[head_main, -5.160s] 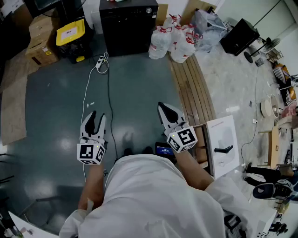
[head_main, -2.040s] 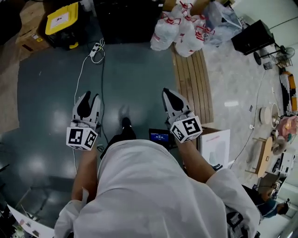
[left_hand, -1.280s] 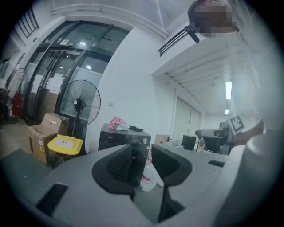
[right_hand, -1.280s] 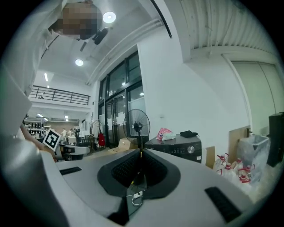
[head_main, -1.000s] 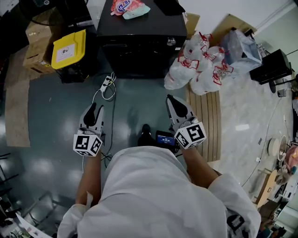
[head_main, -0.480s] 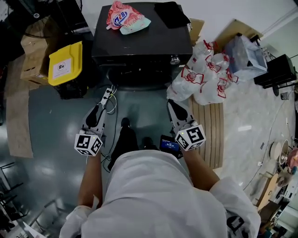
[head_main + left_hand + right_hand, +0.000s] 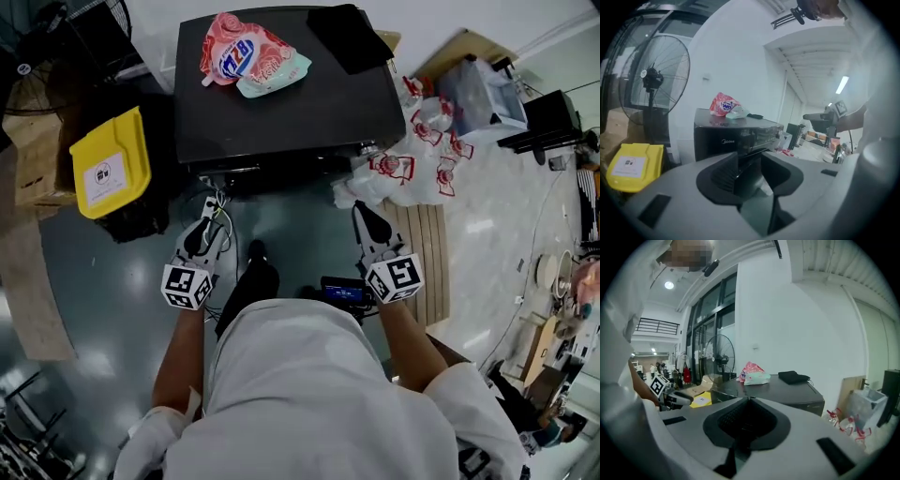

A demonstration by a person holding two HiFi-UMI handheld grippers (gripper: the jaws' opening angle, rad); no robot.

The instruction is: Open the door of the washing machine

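Facing washing machine (image 7: 309,103) at 12 o'clock of your left gripper (image 7: 211,227), jaws just opened wider, empty; right gripper (image 7: 360,210) pinched closed, no nearer

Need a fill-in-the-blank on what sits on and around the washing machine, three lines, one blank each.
1. On top of the washing machine lie a pink pouch and a folded ___ cloth.
2. The tote beside the machine has a ___ lid.
3. In the left gripper view, the standing fan is to the ___ of the machine.

Missing words: black; yellow; left
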